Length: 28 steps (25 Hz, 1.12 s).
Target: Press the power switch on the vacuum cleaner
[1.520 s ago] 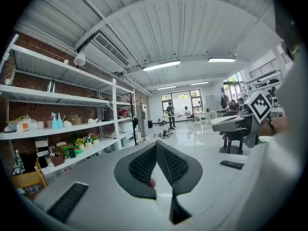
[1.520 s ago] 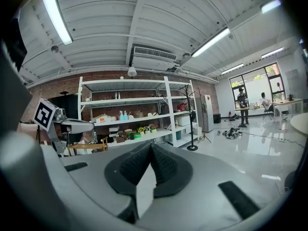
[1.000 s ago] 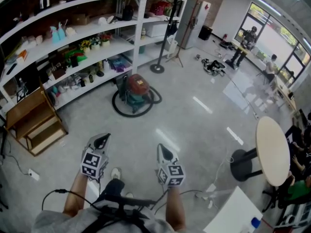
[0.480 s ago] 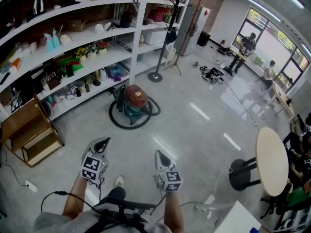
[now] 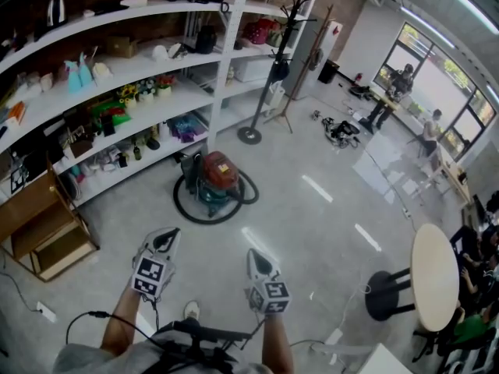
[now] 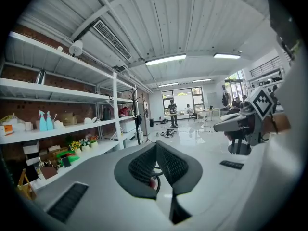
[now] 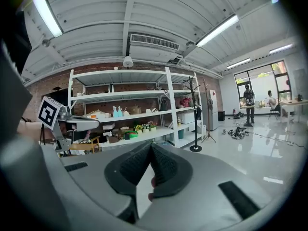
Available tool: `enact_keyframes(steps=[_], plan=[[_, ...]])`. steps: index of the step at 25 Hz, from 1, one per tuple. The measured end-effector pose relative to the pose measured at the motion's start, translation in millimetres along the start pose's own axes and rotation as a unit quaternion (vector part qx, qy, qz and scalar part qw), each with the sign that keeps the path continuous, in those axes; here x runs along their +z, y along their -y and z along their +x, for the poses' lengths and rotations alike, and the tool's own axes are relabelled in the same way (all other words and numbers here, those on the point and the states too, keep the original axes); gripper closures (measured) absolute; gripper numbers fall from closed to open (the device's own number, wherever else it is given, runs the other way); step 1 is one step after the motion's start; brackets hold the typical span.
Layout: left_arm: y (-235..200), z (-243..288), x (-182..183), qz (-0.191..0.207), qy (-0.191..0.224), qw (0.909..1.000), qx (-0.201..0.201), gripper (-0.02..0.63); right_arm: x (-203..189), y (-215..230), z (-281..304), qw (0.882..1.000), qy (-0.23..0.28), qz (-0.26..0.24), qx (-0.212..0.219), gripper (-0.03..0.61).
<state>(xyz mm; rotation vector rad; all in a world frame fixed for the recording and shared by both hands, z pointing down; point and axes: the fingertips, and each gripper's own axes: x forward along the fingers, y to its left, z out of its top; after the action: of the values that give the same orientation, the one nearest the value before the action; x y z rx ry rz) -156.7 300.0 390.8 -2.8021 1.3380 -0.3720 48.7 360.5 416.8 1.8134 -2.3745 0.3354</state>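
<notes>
The vacuum cleaner stands on the pale glossy floor, just in front of the long white shelves and near their upright post. It is a squat drum with a dark red top and a teal-green body. Its black hose lies in a wide loop on the floor around it. The power switch is too small to make out.

In the head view both tools are held low, well short of the vacuum cleaner and pointing roughly toward it. The left hand-held gripper has its ribbed dark jaws pressed together at the tips, with nothing between them. The right hand-held gripper is the same: jaws closed tip to tip and empty. The two sit side by side, apart from each other, each with its marker cube facing up.

A coat stand rises beyond the shelves, and a round worktop stands far off to the right.
</notes>
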Motion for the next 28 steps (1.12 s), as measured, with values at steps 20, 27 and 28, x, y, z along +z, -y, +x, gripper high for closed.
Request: enact_keyframes(steps=[20, 27, 28], plan=[[-85, 95, 8, 0.010, 0.001, 0.9999, -0.011, 0.606, 36, 22, 117, 1.000, 0.011, 0.001, -0.010, 0.566], [-100, 133, 13, 0.014, -0.002, 0.9999, -0.007, 0.606, 39, 48, 153, 1.000, 0.009, 0.016, -0.007, 0.566], [-102, 140, 13, 0.015, -0.003, 0.9999, -0.007, 0.606, 40, 53, 160, 1.000, 0.011, 0.020, -0.008, 0.566]])
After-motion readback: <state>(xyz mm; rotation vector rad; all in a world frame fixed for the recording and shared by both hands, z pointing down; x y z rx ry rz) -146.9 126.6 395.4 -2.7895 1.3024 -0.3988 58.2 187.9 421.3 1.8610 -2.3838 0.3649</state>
